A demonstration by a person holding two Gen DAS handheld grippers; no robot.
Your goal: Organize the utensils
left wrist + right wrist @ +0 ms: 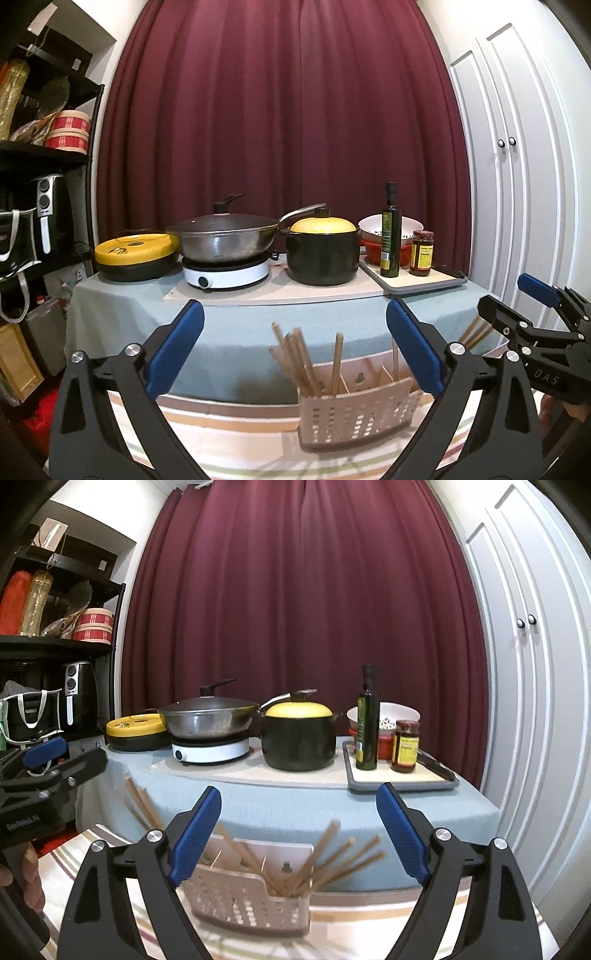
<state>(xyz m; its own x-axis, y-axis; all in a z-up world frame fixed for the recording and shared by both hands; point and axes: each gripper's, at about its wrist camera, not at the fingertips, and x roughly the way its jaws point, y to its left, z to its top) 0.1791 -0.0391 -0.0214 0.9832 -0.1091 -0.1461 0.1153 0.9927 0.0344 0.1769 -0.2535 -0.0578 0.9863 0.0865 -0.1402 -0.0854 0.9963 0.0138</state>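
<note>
A beige perforated utensil holder [354,417] [251,901] stands on a striped cloth, with dividers inside. Several wooden chopsticks [306,358] [343,856] lean in its compartments, some fanned outward. My left gripper [295,350] is open above and in front of the holder, nothing between its blue pads. My right gripper [299,834] is open too, held over the holder with empty jaws. The right gripper [535,317] shows at the right edge of the left wrist view, and the left gripper [48,768] at the left edge of the right wrist view.
Behind stands a table with a blue-grey cloth [236,325] carrying a yellow-lidded pan [136,254], a wok on a white hob [225,236], a black pot [321,251], and a tray [402,775] with an oil bottle [367,720] and jar [406,746]. Black shelves [44,155] stand left, white cupboard doors [535,664] right.
</note>
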